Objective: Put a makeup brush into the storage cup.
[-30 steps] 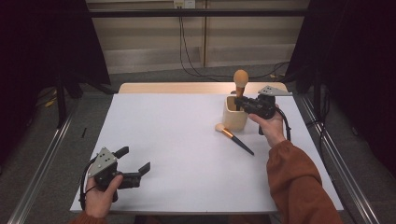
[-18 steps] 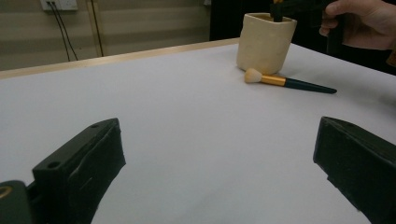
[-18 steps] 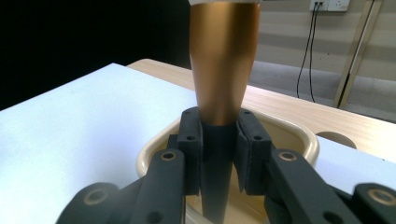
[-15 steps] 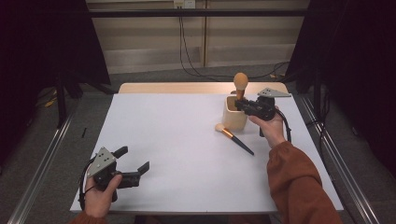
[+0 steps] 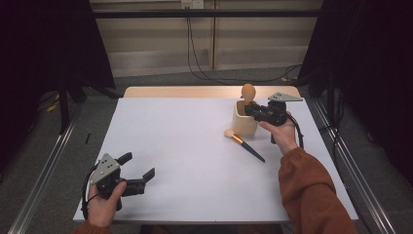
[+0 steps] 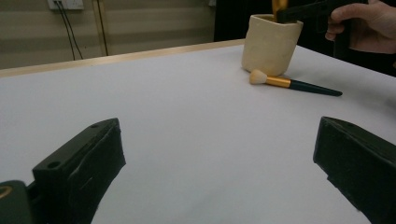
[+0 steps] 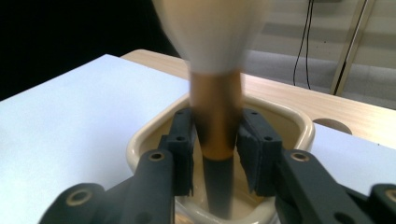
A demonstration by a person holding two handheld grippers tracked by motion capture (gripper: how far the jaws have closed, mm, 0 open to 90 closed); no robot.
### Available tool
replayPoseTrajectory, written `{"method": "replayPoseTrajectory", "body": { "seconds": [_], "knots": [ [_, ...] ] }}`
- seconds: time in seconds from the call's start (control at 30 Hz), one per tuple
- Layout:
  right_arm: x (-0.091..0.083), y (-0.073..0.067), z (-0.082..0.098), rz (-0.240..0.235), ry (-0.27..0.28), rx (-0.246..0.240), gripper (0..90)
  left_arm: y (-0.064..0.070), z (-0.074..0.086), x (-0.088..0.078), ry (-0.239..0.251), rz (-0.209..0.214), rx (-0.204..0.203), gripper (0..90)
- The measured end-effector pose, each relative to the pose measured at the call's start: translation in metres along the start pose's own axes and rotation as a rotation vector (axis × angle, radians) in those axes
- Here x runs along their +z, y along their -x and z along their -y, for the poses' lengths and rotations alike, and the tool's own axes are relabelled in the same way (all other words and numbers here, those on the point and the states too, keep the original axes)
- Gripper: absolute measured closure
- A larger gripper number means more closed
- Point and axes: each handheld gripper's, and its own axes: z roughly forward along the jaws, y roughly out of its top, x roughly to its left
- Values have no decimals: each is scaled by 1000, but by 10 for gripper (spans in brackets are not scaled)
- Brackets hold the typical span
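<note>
Little had changed from the earlier frames: the right gripper stayed over the cup at the far right of the table, the brush in it about where it had been, and the left gripper kept its spot near the front left corner, perhaps shifted very slightly.

The cup, cream with a rounded square rim, held the lower end of that one brush. The right gripper pinched the brush at its gold ferrule, a jaw pressed on each side, dark handle going down into the cup. Long axis near upright, bristle head up, above the rim.

A second brush lay flat on the table just in front of the cup, apart from it. Its pale head pointed toward the cup and the table's far-left, the dark handle running back toward the near right, axis diagonal.

The left gripper was spread wide, jaws holding nothing, low over bare table, well apart from both brushes. A hand gripped it from behind; the right hand, in a rust sleeve, held the other.
</note>
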Motion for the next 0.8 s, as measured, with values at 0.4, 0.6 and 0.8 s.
{"method": "replayPoseTrajectory", "body": {
  "seconds": [0.4, 0.6, 0.8],
  "knots": [
    [-9, -2, -2, 17, 42, -10, 400, 0, 0, 0, 3, 3, -1, 17],
    [-14, -2, 0, 11, 72, 5, 245, 0, 0, 0, 7, 7, -16, 17],
    [-21, -8, 1, 10, 68, 3, 126, -2, 0, -1, 10, -4, -15, 17]
  ]
}}
